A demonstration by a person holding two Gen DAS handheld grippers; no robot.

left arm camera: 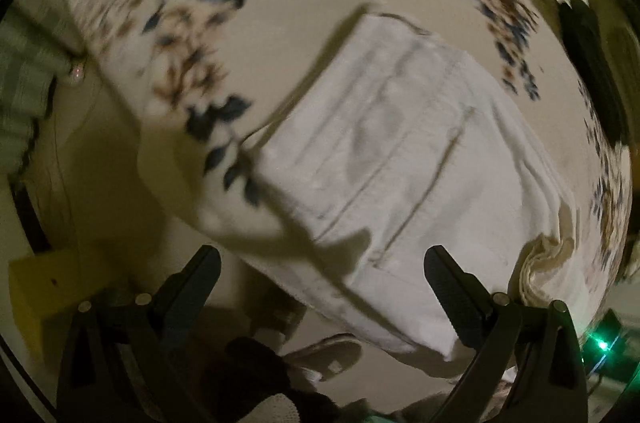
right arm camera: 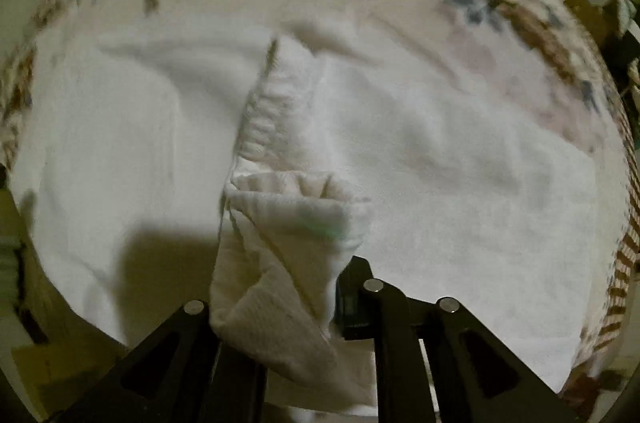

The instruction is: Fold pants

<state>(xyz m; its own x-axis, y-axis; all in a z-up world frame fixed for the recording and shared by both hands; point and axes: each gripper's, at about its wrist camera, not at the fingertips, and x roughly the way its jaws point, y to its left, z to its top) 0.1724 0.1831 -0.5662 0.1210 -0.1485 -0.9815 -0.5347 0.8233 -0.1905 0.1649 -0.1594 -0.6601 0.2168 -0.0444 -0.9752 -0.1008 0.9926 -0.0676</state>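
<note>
Seen from the left wrist, white pants [left arm camera: 384, 159] lie partly folded across a bed with a floral cover [left arm camera: 168, 35], one end hanging past the bed's near edge. The left gripper [left arm camera: 322, 287] hangs above that overhang, its jaws spread wide and holding nothing. A bunched, ribbed edge of the cloth, probably the waistband [left arm camera: 546, 263], is raised at the right side of the frame. Seams and a pocket line run along the top layer. The frame is blurred, so finer detail cannot be made out.

From the right wrist, the right gripper [right arm camera: 280, 287] has its jaws closed on the gathered ribbed band [right arm camera: 292, 219], which rises in a puckered ridge from the pants [right arm camera: 460, 191] spread flat over the bed cover [right arm camera: 520, 11].

The fabric looks light, soft and limp: it will likely sag and crease wherever it is unsupported and slide little on the cover. The thicker band and hems seem the firmest places to pinch; a hold at the overhanging corner would probably suit the free left gripper.
</note>
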